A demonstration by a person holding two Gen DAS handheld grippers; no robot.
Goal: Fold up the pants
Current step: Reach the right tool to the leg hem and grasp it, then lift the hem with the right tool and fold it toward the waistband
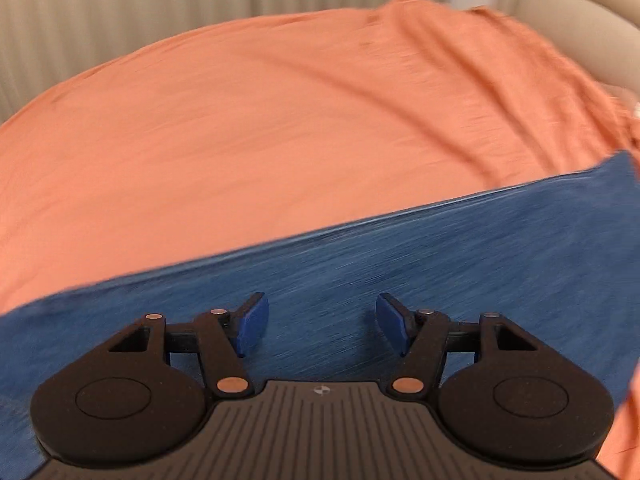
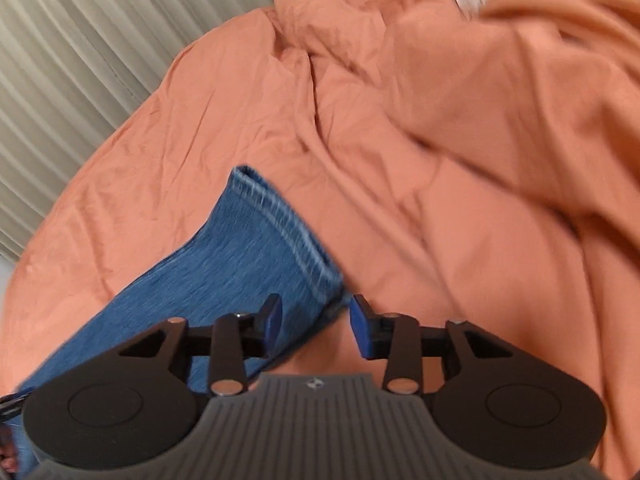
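Folding looks barely begun: blue denim pants (image 2: 240, 256) lie flat on a rumpled orange bed sheet (image 1: 240, 120). Right gripper (image 2: 316, 326) has jaws apart w/ the stitched leg hem corner (image 2: 332, 300) between them, pads not pressing. Left gripper (image 1: 322, 326) hovers released over mid-leg denim. Next move, prob.: right pinches the hem, left finds an edge. Waistband out of frame; left view is motion-blurred.

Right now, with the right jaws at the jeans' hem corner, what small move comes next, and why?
Probably ease the right gripper forward and close on the hem corner. Its jaws stand open, the corner lies between them unpinched, and the jeans are still flat on the orange sheet.
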